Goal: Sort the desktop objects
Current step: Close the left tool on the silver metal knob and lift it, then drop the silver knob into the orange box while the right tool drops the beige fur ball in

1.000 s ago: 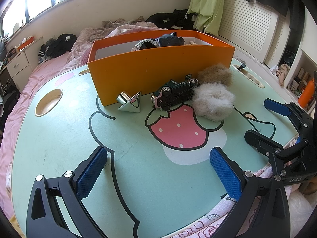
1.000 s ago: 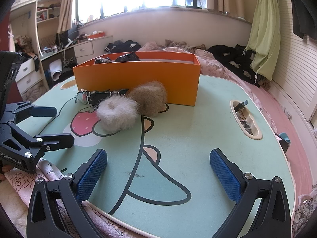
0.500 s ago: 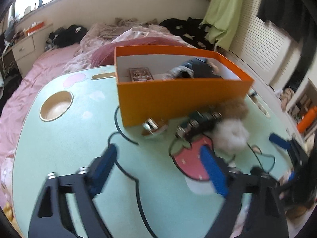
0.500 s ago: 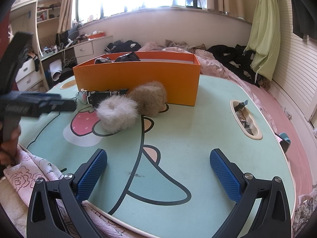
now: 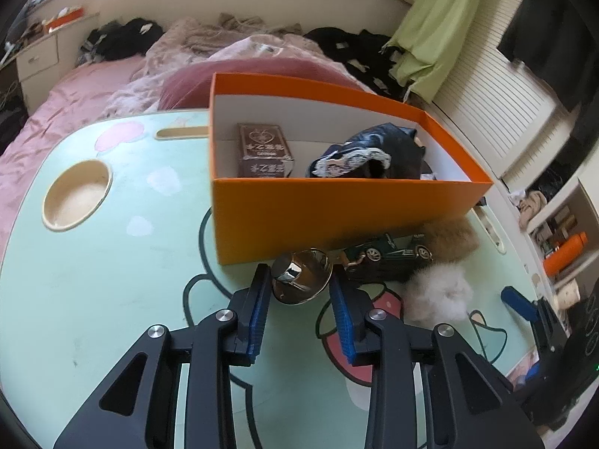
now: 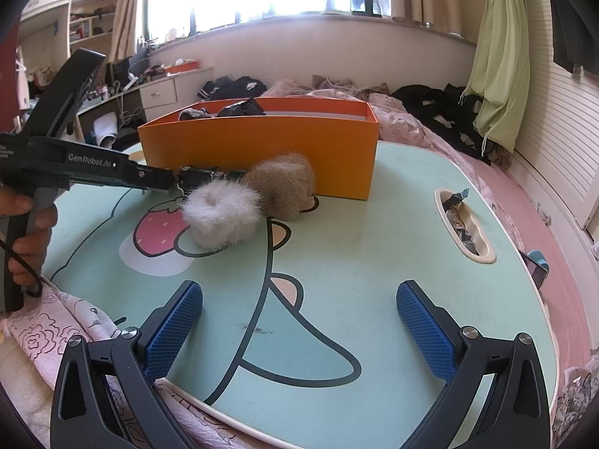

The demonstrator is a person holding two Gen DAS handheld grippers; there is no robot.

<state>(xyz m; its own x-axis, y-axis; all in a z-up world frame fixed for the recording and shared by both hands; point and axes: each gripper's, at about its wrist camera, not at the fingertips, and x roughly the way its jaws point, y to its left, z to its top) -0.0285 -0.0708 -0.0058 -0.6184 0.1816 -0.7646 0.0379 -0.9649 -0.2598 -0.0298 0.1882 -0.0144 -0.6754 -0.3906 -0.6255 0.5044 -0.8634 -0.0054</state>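
My left gripper [image 5: 299, 280] has narrowed around a shiny silver cone-shaped object [image 5: 301, 276] in front of the orange box [image 5: 337, 213]; its blue pads sit at the object's two sides. Whether they press on it is unclear. A dark green toy car [image 5: 389, 252], a white fluffy ball [image 5: 438, 293] and a brown fluffy ball [image 5: 449, 237] lie to the right. The box holds a brown card pack [image 5: 264, 151] and dark cloth [image 5: 374, 157]. My right gripper [image 6: 299, 321] is open and empty, low over the table's near edge. The left gripper's arm [image 6: 93, 170] shows in the right wrist view.
The mint cartoon table [image 6: 355, 262] has a round cup recess [image 5: 76, 194] at the left and a slot recess with wrappers [image 6: 462, 224] at the right. A pink bed with clothes lies behind. An orange bottle [image 5: 565, 252] stands on shelves at the right.
My left gripper rose, moved forward to the silver cone and narrowed from wide open to just around it. The right gripper has not moved.
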